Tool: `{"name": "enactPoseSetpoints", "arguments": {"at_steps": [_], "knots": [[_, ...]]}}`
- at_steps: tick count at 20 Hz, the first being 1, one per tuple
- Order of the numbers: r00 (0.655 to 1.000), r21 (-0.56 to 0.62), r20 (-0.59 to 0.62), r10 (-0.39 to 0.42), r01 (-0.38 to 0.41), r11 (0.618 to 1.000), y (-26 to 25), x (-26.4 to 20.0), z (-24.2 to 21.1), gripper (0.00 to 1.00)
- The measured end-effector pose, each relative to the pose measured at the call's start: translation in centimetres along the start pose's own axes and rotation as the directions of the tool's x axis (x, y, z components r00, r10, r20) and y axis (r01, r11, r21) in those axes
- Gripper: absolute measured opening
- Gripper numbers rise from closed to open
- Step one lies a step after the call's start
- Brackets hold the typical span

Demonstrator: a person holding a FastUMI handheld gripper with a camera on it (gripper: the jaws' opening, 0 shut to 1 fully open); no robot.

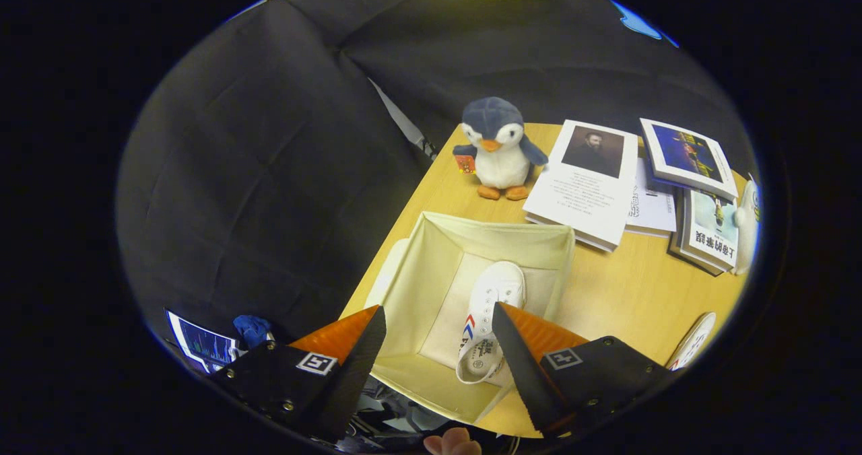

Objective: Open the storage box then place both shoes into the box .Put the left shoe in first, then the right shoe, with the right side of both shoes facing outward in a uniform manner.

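fingers (438,347) of the gripper stand wide apart with nothing pressed between them, hanging above the near side of the storage box (431,253). that box is a cream fabric one, open at the top, sitting on the desk (626,293) close to its left edge. it lies just ahead of and partly between the fingers, its near rim running under the gap between them.

inside the box lies a white shoe (490,320) with red and blue stripes on its side. its toe points away from the gripper and its heel opening comes toward the near wall. the shoe sits in the right half of the box, touching or just beside the inner edge of the right finger, whose tip overlaps the heel part in this view. the left finger stands well apart from the shoe, over the box's left near corner.

beyond the box a plush penguin (497,147) stands upright near the desk's far corner. to its right a spread of books (586,182) lies flat on the desk. near the right finger, part of a second white shoe (693,340) shows on the desk.
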State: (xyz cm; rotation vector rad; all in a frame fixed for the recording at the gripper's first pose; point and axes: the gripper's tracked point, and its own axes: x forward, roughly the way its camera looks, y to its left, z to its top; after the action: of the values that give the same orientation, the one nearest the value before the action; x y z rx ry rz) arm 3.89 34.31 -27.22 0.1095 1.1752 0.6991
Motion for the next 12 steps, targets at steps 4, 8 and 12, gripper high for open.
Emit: {"name": "enactPoseSetpoints", "arguments": {"at_steps": [4, 8, 12], "knots": [[0.999, 0.028, 0.044, -0.011, 0.01, 1.0, -1.4, -3.2, 0.2, 0.96], [0.996, 0.051, 0.085, -0.031, 0.027, 0.998, -3.7, -6.2, 0.0, 0.96], [0.987, 0.07, 0.129, -0.093, 0.085, 0.994, -7.5, -9.3, -0.8, 0.96]]}}
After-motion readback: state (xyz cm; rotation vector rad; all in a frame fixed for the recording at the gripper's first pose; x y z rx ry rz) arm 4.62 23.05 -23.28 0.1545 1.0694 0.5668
